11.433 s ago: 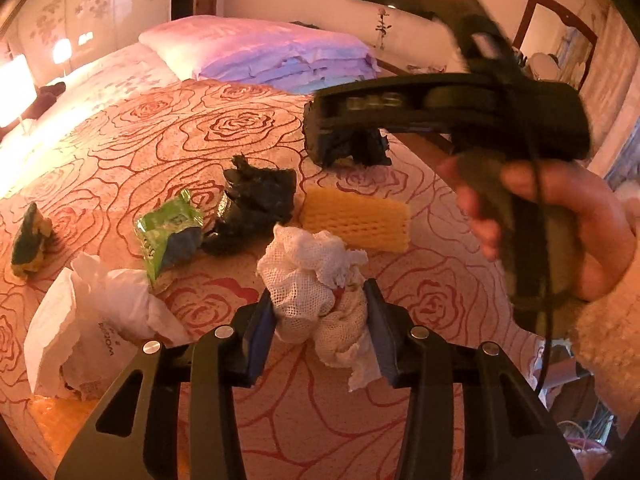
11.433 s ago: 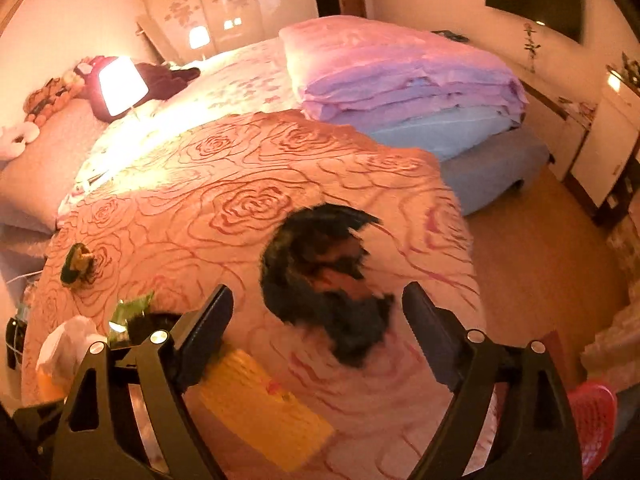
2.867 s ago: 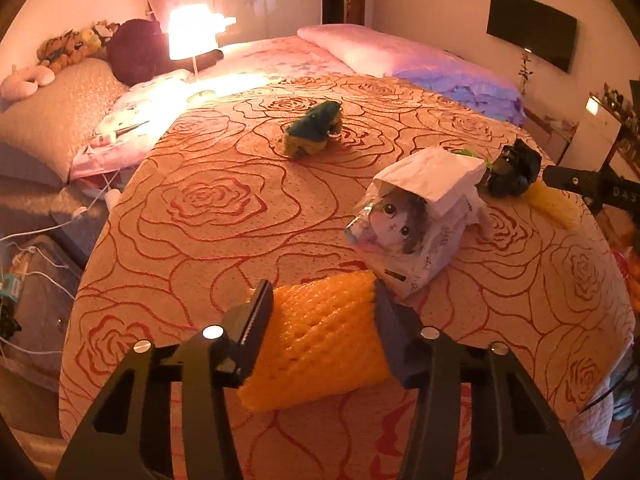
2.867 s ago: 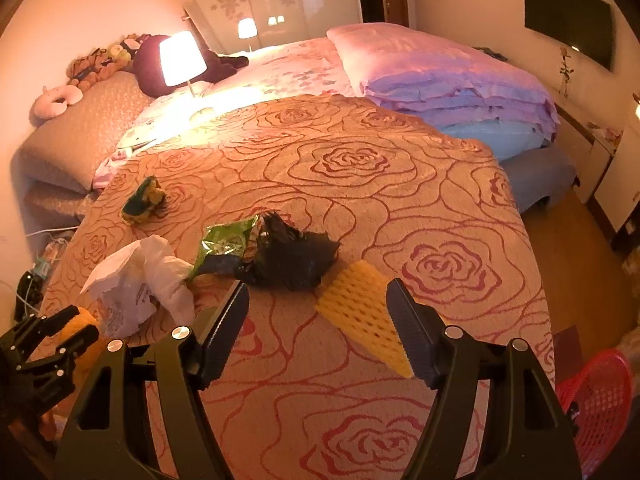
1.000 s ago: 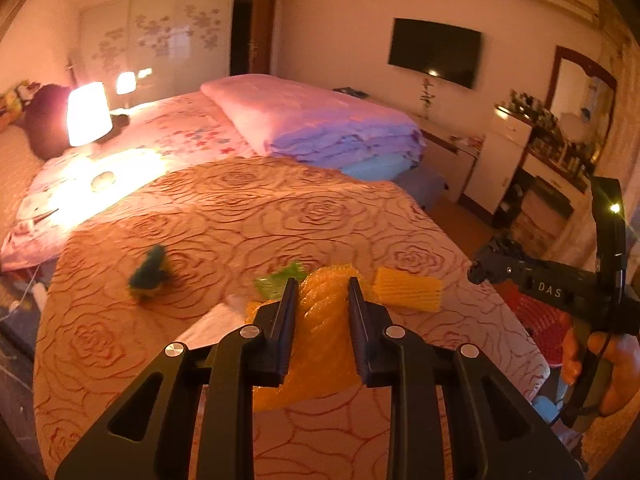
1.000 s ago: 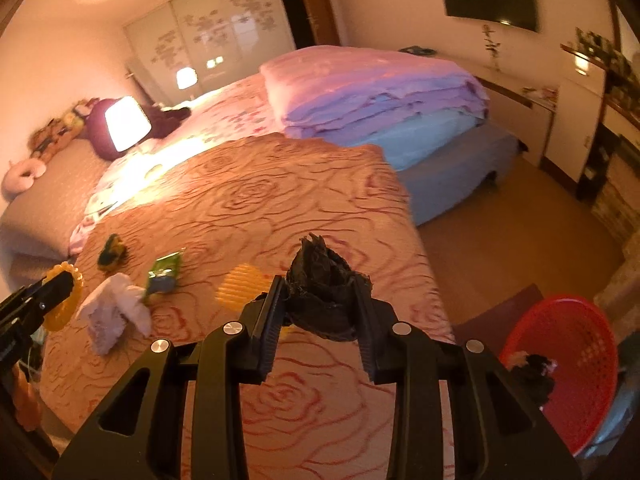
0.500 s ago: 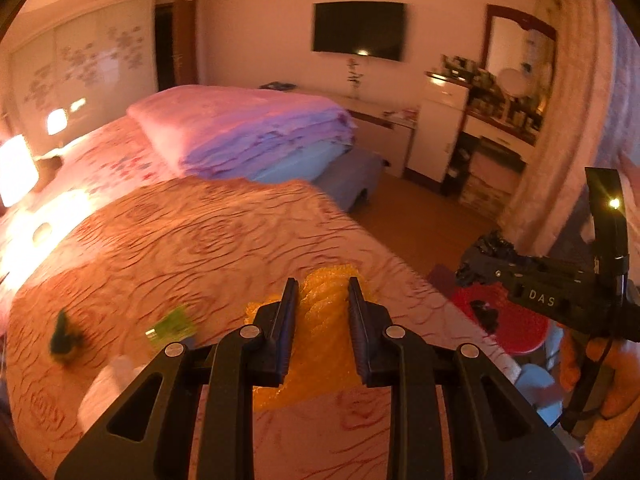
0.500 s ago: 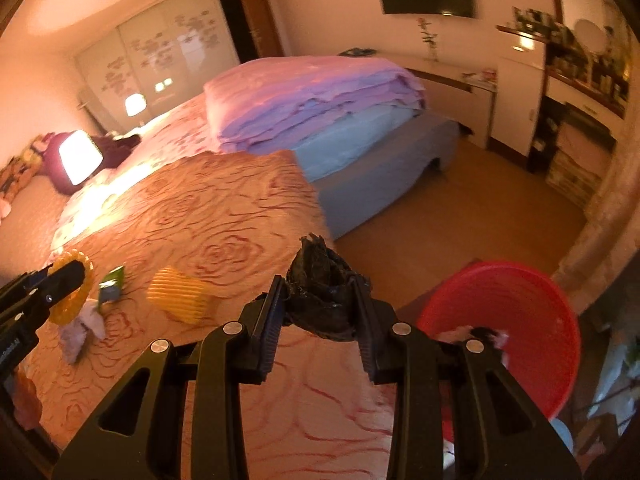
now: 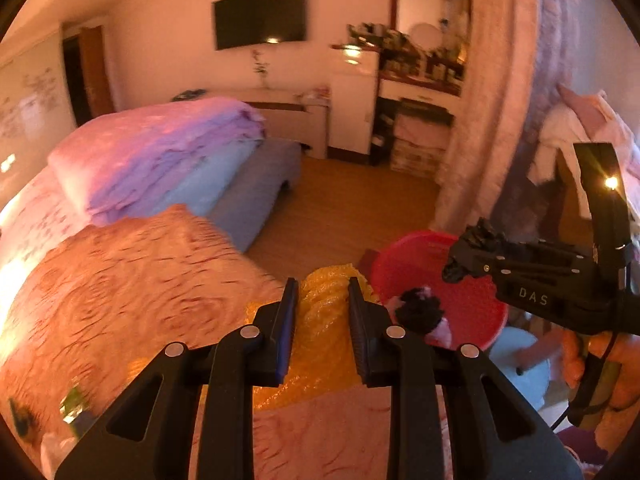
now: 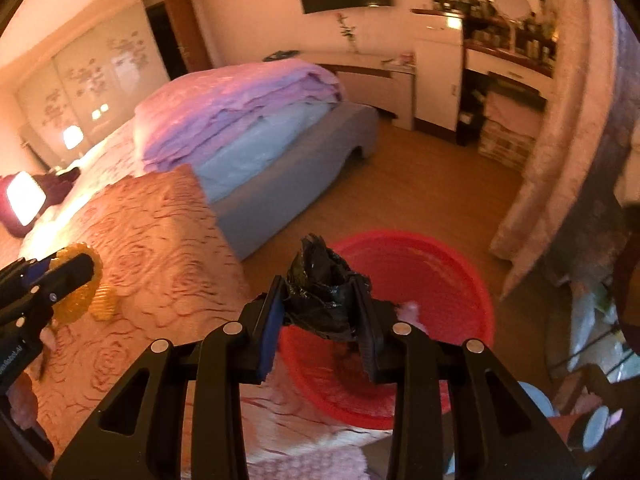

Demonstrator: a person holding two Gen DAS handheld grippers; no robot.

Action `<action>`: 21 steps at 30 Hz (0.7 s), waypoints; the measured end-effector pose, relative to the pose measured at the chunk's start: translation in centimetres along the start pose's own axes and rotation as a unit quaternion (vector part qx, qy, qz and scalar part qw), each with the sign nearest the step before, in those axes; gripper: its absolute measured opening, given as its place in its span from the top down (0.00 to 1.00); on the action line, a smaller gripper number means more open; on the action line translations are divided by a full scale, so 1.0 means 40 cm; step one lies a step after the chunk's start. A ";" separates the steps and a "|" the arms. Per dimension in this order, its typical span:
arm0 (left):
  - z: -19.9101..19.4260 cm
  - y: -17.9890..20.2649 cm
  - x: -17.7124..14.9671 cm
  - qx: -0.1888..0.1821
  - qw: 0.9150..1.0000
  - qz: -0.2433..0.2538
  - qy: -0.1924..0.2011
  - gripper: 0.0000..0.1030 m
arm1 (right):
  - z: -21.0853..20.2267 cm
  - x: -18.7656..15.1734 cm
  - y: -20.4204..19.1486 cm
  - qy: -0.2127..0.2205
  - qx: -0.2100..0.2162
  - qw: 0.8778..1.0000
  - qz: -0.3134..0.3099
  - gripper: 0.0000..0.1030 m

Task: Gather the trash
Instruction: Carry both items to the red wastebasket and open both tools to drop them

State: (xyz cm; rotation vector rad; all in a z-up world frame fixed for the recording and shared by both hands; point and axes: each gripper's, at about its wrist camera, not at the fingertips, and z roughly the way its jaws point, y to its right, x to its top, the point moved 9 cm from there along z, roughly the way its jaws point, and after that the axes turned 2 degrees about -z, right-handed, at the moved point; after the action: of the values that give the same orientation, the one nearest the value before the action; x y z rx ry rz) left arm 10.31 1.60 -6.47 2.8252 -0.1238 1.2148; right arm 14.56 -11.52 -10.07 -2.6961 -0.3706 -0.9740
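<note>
My left gripper (image 9: 322,308) is shut on an orange foam net sleeve (image 9: 320,332) and holds it over the bed's foot edge, just left of the red basket (image 9: 476,300). My right gripper (image 10: 320,312) is shut on a crumpled black plastic bag (image 10: 322,298) and holds it above the near rim of the red basket (image 10: 432,280). In the left wrist view the right gripper (image 9: 464,256) hangs over the basket, where a black and pink scrap (image 9: 420,312) lies. In the right wrist view the left gripper (image 10: 72,276) shows at the left with the orange sleeve.
The bed with the rose bedspread (image 10: 152,256) fills the left. A yellow foam piece (image 10: 106,304) lies on it, and a green wrapper (image 9: 72,402) near its left edge. Folded purple quilts (image 10: 240,108) lie beyond. Wood floor (image 10: 420,200), a curtain (image 10: 560,128) and a dresser stand around the basket.
Both grippers have swung right, away from the bed and toward the red basket, each holding its piece. The black bag is now above the basket's rim.
</note>
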 end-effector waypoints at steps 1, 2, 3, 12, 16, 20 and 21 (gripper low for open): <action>0.017 0.020 0.002 -0.008 1.000 0.006 -0.005 0.77 | 0.000 -0.003 0.015 -0.001 -0.005 1.000 0.004 0.68; 0.031 0.039 0.003 -0.018 1.000 0.011 -0.009 0.77 | 0.000 -0.006 0.029 -0.001 -0.010 1.000 0.008 0.68; 0.042 0.056 0.005 -0.027 0.999 0.015 -0.013 0.77 | 0.000 -0.009 0.041 -0.002 -0.014 1.000 0.012 0.68; 0.180 0.184 -0.020 -0.074 0.994 0.048 -0.067 0.77 | 0.030 -0.064 0.147 -0.028 -0.032 0.998 0.053 0.68; 0.225 0.208 -0.041 -0.089 0.991 0.048 -0.093 0.77 | 0.045 -0.091 0.180 -0.043 -0.030 0.996 0.070 0.68; 0.253 0.225 -0.056 -0.103 0.988 0.044 -0.110 0.75 | 0.062 -0.105 0.194 -0.057 -0.026 0.995 0.080 0.67; 0.256 0.224 -0.059 -0.105 0.987 0.044 -0.113 0.74 | 0.067 -0.111 0.197 -0.061 -0.024 0.994 0.084 0.67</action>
State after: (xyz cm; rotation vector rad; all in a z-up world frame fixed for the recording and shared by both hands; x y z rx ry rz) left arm 15.17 -8.12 -14.97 2.7840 -0.3691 0.8324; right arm 15.33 -18.70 -16.14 -2.7849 -0.1420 -0.7823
